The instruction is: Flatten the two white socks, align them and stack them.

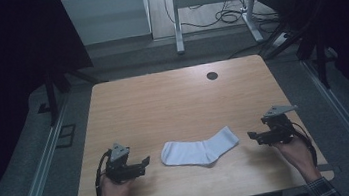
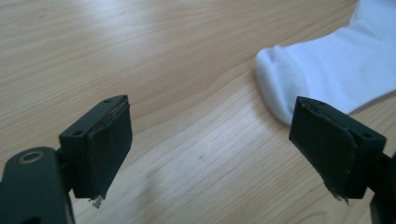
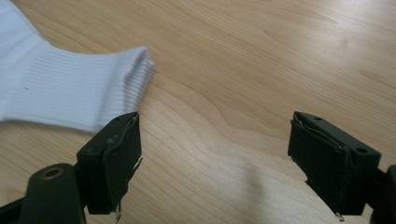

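A white sock [image 1: 200, 150] lies flat on the wooden table [image 1: 173, 103], near the front edge, toe to the left and ribbed cuff to the right. My left gripper [image 1: 144, 163] rests just left of the toe, open, jaws wide apart and empty. In the left gripper view the sock's toe [image 2: 327, 65] lies ahead at upper right, beyond the gripper [image 2: 210, 149]. My right gripper [image 1: 252, 137] sits a little right of the cuff, open and empty. In the right gripper view the ribbed cuff [image 3: 74, 88] lies ahead at upper left of the gripper [image 3: 215, 163].
A dark round grommet hole [image 1: 212, 75] sits near the table's far edge. Beyond the table stand a white desk frame [image 1: 211, 3] and loose cables [image 1: 228, 16] on the floor. Metal rails run along both sides of the table.
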`<state>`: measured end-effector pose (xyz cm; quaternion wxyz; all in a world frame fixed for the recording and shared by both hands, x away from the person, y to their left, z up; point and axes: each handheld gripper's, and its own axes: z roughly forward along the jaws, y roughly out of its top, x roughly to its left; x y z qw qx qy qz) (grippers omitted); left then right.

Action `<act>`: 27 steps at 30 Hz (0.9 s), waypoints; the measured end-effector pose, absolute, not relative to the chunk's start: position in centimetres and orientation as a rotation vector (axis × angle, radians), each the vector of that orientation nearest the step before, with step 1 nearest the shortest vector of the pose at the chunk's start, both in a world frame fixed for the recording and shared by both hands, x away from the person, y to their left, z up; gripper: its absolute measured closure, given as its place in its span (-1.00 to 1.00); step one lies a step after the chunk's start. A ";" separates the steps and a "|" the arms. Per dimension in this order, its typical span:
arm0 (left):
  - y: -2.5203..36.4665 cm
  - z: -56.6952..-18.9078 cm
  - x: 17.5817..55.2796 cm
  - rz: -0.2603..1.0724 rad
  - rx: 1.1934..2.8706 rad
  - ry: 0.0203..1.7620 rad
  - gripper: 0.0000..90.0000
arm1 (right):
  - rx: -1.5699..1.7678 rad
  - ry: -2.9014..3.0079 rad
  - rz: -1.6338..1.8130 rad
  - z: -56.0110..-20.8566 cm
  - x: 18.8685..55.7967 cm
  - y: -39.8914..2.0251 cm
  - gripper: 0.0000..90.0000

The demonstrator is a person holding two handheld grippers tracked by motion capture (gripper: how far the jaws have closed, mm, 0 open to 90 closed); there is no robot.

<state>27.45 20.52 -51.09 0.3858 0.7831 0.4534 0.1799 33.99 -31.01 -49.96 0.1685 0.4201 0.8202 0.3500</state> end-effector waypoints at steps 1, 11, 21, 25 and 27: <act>21.1 -51.4 27.4 0.472 2.006 1.164 -0.70 | 1.200 2.331 0.991 -50.1 34.0 -31.2 -0.65; 22.8 -52.4 27.7 0.460 2.002 1.210 -0.71 | 1.244 2.342 0.916 -52.0 34.2 -33.5 -0.74; 23.2 -53.5 28.4 0.403 2.031 1.217 -0.72 | 1.285 2.340 0.911 -53.4 34.6 -34.9 -0.78; 22.8 -54.4 28.7 0.376 2.084 1.231 -0.78 | 1.258 2.317 0.920 -53.8 34.7 -34.7 -0.84; 22.6 -54.5 28.7 0.395 2.102 1.226 -0.89 | 1.260 2.300 0.932 -53.9 34.8 -34.6 -0.86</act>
